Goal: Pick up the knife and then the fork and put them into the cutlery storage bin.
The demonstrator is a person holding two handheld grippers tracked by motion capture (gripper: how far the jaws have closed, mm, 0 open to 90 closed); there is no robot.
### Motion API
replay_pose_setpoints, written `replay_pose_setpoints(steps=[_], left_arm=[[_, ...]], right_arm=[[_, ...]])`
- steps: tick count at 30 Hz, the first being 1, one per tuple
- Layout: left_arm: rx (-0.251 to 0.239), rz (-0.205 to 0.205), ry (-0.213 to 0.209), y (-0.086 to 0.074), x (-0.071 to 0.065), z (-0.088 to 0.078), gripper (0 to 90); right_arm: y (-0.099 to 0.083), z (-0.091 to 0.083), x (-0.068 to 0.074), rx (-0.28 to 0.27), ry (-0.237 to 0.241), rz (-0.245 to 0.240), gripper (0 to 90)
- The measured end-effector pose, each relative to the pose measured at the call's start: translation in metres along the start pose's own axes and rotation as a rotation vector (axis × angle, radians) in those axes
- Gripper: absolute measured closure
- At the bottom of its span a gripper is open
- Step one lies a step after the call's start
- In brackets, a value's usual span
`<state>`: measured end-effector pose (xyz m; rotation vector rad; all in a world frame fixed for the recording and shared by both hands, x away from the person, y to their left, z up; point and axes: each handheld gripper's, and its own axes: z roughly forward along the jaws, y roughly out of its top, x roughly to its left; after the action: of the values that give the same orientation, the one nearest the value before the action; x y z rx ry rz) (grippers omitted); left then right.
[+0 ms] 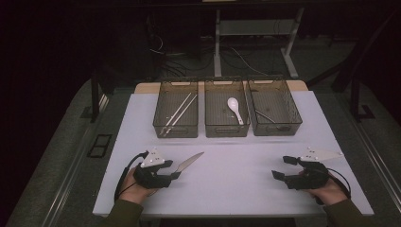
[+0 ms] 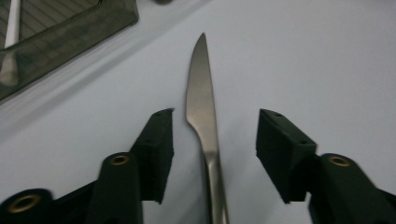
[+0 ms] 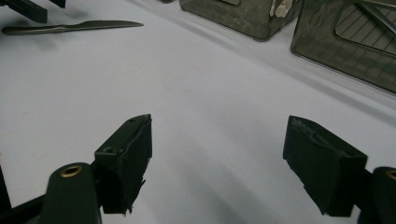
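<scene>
Knife (image 2: 201, 100) between the left gripper's (image 2: 215, 135) parted jaws, on the white table (image 1: 236, 182).

Its handle runs back between the two pads, neither of which touches it; the blade points up and right toward the three mesh bins (image 1: 227, 126). The right gripper (image 1: 284, 167) rests low at the table's right, well apart from the knife, its jaws spread with nothing between them.
</scene>
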<state>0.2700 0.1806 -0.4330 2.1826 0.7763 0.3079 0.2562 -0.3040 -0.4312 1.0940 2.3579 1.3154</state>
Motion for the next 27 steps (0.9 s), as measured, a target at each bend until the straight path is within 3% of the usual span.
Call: replay_pose_setpoints(steps=[4,10,20,27], left_arm=[[0.033,-0.022,-0.003,-0.0036,0.0006,0.0024,55.8],[0.086,-0.021,-0.01,-0.0058,-0.001,0.0074,64.9],[0.089,-0.033,0.016,-0.0109,-0.0031,0.0058,71.9],[0.102,-0.02,0.03,-0.0096,-0.006,0.0068,76.6]], right_arm=[[-0.0005,0.0003,0.0003,0.007,0.002,-0.002,23.9],[-0.0009,0.0009,0.0004,0.012,-0.003,-0.009,23.9],[-0.0011,0.0013,0.0003,0.012,-0.005,-0.012,23.9],[-0.001,0.0018,0.001,0.015,-0.009,-0.019,23.9]])
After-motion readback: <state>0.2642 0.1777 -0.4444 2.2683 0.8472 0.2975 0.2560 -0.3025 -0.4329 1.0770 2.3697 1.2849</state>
